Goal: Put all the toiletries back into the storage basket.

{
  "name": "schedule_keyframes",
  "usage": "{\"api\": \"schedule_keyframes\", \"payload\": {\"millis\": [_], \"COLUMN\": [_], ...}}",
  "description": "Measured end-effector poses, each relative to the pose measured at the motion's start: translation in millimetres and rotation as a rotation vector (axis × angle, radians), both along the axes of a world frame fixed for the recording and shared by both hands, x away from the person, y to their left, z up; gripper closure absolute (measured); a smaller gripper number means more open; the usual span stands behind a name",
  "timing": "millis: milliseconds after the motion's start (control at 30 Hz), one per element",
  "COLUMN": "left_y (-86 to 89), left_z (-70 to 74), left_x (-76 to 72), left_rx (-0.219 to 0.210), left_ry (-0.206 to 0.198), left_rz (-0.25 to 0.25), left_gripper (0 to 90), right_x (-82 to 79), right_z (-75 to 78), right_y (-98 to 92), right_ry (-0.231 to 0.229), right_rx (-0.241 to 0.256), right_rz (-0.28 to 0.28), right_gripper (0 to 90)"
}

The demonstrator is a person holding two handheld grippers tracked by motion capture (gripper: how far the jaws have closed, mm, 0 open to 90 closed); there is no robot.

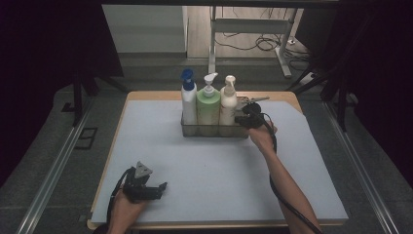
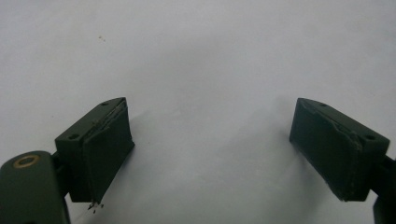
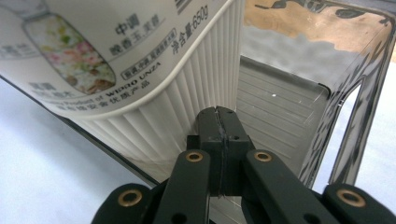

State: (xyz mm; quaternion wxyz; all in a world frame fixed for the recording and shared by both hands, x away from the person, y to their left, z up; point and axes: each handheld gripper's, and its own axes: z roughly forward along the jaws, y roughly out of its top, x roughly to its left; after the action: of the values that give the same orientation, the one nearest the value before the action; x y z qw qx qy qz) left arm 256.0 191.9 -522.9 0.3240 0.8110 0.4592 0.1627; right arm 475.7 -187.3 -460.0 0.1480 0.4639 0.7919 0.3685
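Observation:
A clear bin (image 1: 214,130) stands at the back middle of the mat. Inside it, upright in a row, are a white bottle with a blue cap (image 1: 188,100), a green pump bottle (image 1: 208,105) and a cream pump bottle (image 1: 227,102). My right gripper (image 1: 243,119) is at the bin's right end, beside the cream bottle. In the right gripper view its jaws (image 3: 219,130) are pressed together at the bin's rim, and the thin wall (image 3: 355,93) seems pinched between them, with the ribbed cream bottle (image 3: 116,56) just left. My left gripper (image 1: 163,187) rests near the front left, open over bare mat (image 2: 210,149).
A pale grey mat (image 1: 204,170) covers the wooden table (image 1: 146,95). The right end of the bin's floor (image 3: 280,107) has nothing on it. Metal rails (image 1: 53,170) run along both sides of the table. A white frame and cables (image 1: 258,44) lie on the floor beyond.

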Motion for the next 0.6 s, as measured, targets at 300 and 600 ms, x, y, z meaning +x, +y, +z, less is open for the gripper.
{"api": "schedule_keyframes", "payload": {"millis": [300,600], "left_y": [-0.1,-0.1], "left_z": [0.0,-0.1], "left_x": [0.0,-0.1], "left_rx": [0.0,0.0], "left_ry": [-0.001,-0.001], "left_rz": [0.0,0.0], "left_gripper": [12.3,12.3], "right_x": [-1.4,-5.9], "right_z": [-1.3,3.3], "right_y": [0.7,-4.6], "right_ry": [-0.003,-0.026], "right_rx": [0.0,-0.038], "right_rz": [-0.011,-0.017], "right_gripper": [89.3,73.8]}}
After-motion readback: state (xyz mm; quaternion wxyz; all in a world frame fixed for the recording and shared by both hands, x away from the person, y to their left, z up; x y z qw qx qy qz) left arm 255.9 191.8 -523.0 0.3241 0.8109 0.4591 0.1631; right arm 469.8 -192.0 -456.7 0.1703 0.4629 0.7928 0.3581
